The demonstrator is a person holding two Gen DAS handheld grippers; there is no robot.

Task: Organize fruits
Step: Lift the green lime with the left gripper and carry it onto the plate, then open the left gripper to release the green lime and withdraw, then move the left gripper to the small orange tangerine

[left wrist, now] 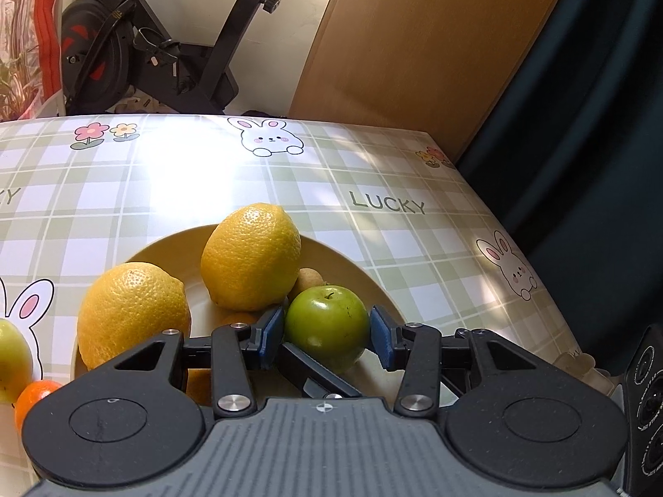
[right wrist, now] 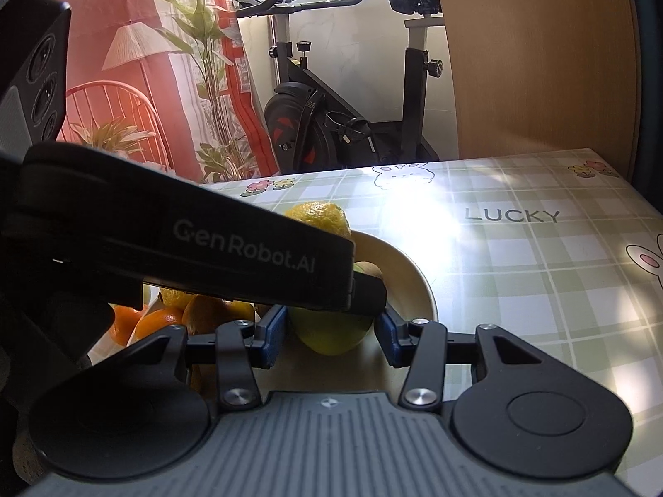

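Observation:
A cream plate (left wrist: 352, 273) holds two lemons (left wrist: 252, 256) (left wrist: 132, 310), a brownish fruit (left wrist: 310, 279) and a green apple (left wrist: 327, 327). My left gripper (left wrist: 327, 331) straddles the apple, jaws slightly wider than it, left pad near touching, right pad a little apart. In the right wrist view my right gripper (right wrist: 331, 331) is open around a yellow-green fruit (right wrist: 331, 335) at the plate's near rim (right wrist: 414, 277); the left gripper body (right wrist: 186, 248) crosses above and hides much of the plate. Oranges (right wrist: 153, 323) lie left.
The table has a green plaid cloth (left wrist: 414, 227) with rabbits and "LUCKY". A green fruit (left wrist: 12, 356) and an orange (left wrist: 35, 397) lie left of the plate. An exercise bike (left wrist: 145, 49) and a wooden board (left wrist: 414, 49) stand behind the table.

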